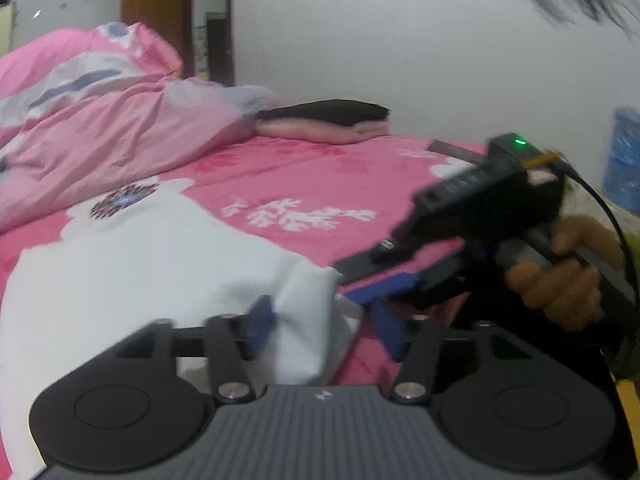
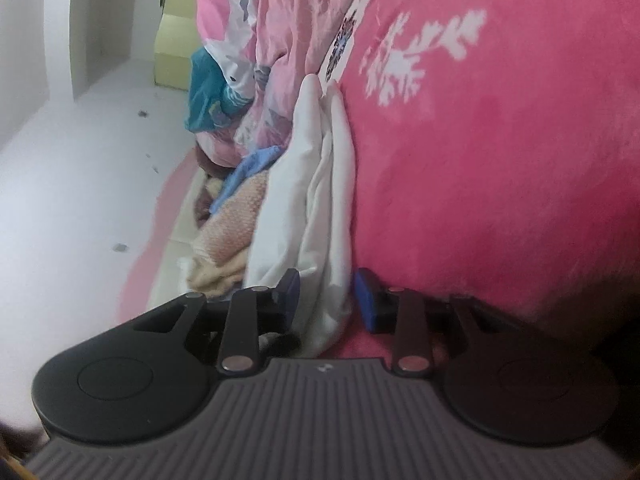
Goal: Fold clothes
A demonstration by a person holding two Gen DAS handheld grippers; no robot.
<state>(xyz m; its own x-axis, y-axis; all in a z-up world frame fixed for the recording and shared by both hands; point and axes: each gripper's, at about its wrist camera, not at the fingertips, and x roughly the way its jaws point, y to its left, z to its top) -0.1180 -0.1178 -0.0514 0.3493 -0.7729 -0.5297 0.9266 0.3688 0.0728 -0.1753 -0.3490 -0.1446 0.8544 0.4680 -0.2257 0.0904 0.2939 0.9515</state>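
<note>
On the left of the bed, a crumpled pink quilt [image 1: 92, 108] with pale and blue patches lies heaped over the pink sheet [image 1: 304, 176] printed with white sprigs. The white cloth garment [image 1: 132, 264] is spread on that sheet, its folded corner rising between the blue pads of the left tool [image 1: 324, 328], whose jaws stand apart and do not press it. Behind, a folded black and pale pink stack [image 1: 332, 122] rests near the wall. At right, a hand [image 1: 568, 272] holds the right tool [image 2: 326, 300]; white cloth hangs between its blue pads with a gap at one side, unclamped.
</note>
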